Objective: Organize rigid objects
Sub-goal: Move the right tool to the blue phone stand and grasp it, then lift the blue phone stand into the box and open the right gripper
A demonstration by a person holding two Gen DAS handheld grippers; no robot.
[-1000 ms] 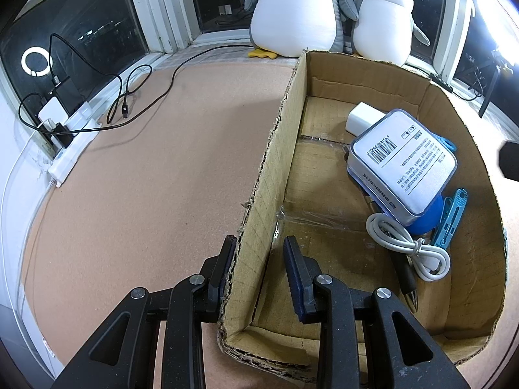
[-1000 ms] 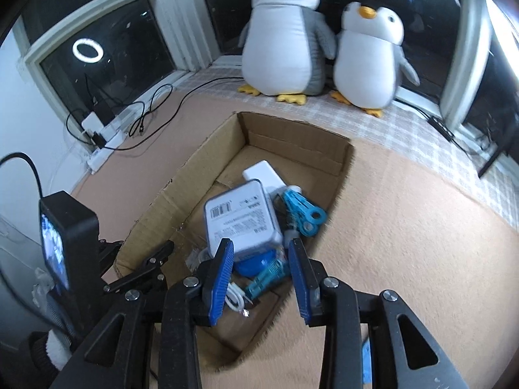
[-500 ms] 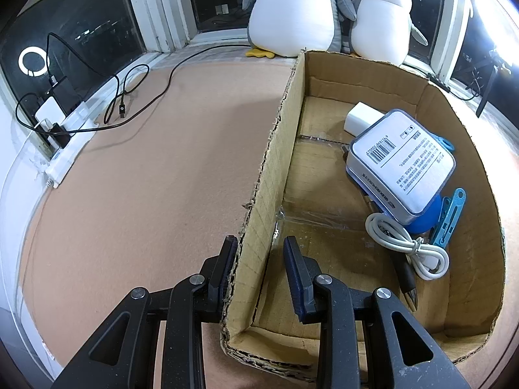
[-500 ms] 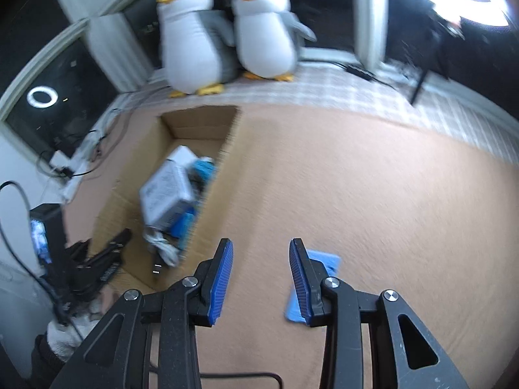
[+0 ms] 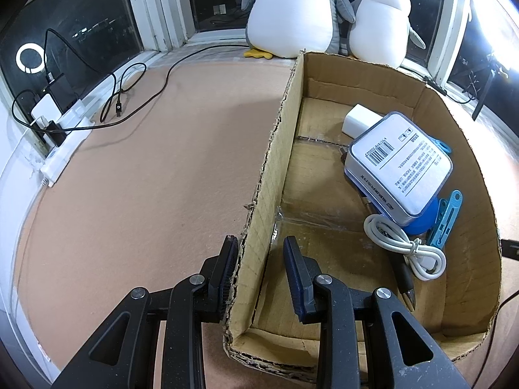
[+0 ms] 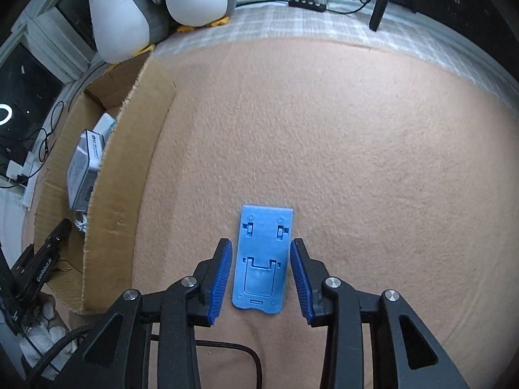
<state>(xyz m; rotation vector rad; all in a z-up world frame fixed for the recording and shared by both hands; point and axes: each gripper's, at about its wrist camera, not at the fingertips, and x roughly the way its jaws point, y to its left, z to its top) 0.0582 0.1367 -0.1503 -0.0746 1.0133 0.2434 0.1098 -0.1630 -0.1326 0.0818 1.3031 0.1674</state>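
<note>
My left gripper [image 5: 259,243] is shut on the left wall of the cardboard box [image 5: 279,149], one pad on each side of it. Inside the box lie a white and blue case [image 5: 399,165], a white charger [image 5: 358,121], a coiled white cable [image 5: 402,243], blue clips [image 5: 446,217] and a black pen [image 5: 404,275]. To the right of the box [image 6: 120,194], a flat blue plastic stand [image 6: 266,227] lies on the felt. My right gripper [image 6: 260,246] points down over it with a jaw on each side. Its jaws are opening and the pads do not touch the stand.
Two plush penguins [image 5: 292,9] sit at the window behind the box. A power strip [image 5: 61,152] with black cables [image 5: 120,97] lies along the left edge. A black cable [image 6: 233,350] runs under my right gripper. A gloved hand [image 6: 42,324] holds the left gripper.
My right gripper has swung from above the box to the right, come down over the blue stand and widened its jaws. The left gripper and the box have kept still.
</note>
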